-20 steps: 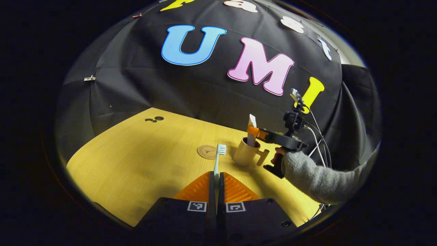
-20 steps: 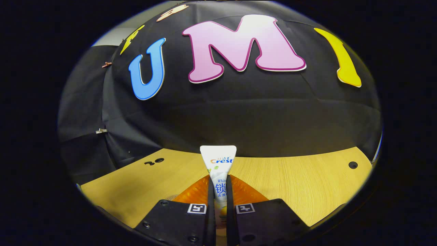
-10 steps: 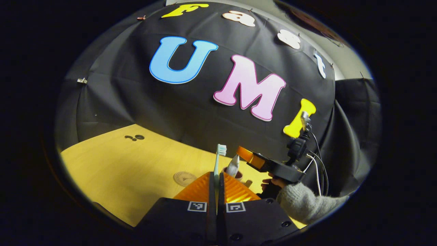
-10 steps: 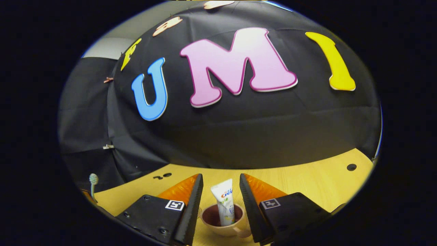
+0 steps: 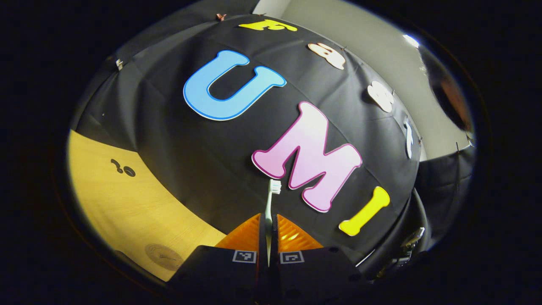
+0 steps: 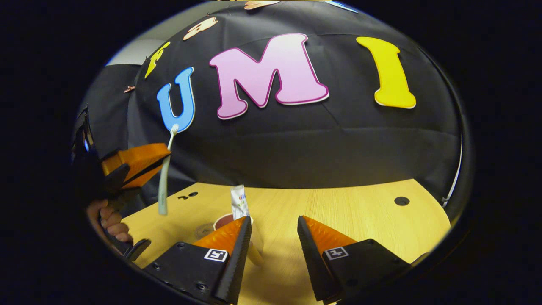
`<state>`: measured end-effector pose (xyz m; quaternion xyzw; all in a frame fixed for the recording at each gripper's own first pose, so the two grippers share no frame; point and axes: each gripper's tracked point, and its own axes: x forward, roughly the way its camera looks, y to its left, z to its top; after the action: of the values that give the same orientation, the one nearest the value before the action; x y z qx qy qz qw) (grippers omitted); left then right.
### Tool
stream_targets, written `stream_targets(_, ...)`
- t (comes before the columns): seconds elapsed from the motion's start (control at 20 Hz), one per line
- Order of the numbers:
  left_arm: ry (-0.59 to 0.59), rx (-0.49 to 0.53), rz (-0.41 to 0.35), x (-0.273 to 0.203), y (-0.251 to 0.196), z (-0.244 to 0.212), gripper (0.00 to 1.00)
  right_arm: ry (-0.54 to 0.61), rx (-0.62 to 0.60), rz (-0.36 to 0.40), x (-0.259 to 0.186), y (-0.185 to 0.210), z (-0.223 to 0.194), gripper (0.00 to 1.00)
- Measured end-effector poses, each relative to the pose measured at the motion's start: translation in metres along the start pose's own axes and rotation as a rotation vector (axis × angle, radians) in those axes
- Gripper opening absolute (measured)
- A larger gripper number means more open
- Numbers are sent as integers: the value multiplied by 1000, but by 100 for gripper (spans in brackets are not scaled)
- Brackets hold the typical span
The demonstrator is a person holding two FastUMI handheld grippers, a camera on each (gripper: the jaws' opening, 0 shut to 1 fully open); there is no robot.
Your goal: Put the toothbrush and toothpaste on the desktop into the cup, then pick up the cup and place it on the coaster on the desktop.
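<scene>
I count two grippers. My left gripper (image 5: 268,237) has its jaws closed tight on the one toothbrush (image 5: 271,199), whose pale handle runs up between the orange fingers and ends in a white bristle head against the booth wall. From the right gripper view the same left gripper (image 6: 139,163) sits high at the left edge, well above the desk (image 6: 360,220), with the toothbrush (image 6: 164,178) hanging through it, bristles up and handle end down, and a hand (image 6: 111,220) below it.

My right gripper (image 6: 271,237) has its jaws wide apart with nothing between them.

One cup (image 6: 226,221) stands on the desk just beyond the right gripper's left finger, which covers most of it; I can see part of its dark inside and rim. One toothpaste tube (image 6: 238,202) stands upright in it. There is coloured print on the white tube, too small for me to read.

One round coaster (image 6: 205,231) lies flat on the desk just left of the cup; I cannot tell whether they touch. In the left gripper view the coaster (image 5: 164,256) lies low on the desk (image 5: 110,199), with a faint mark I cannot read.

Each gripper carries two square black-and-white markers (image 5: 244,256), four in all.
</scene>
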<state>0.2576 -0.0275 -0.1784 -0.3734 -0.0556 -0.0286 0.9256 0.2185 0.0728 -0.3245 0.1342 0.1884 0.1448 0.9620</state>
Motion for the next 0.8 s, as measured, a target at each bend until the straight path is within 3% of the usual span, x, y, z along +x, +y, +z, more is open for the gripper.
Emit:
stream_targets(0.15,4,40,61,33,23,-42,6,56,-12,23,-10,2,-25,67)
stream_targets(0.3,24,83,75,49,31,-76,6,74,-40,32,-12,-8,-30,67)
stream_targets(0.55,94,234,78,41,43,-120,6,136,-11,87,-5,-3,-37,67)
stream_targets(0.8,113,287,60,23,48,-133,9,261,-147,122,0,-6,-50,70)
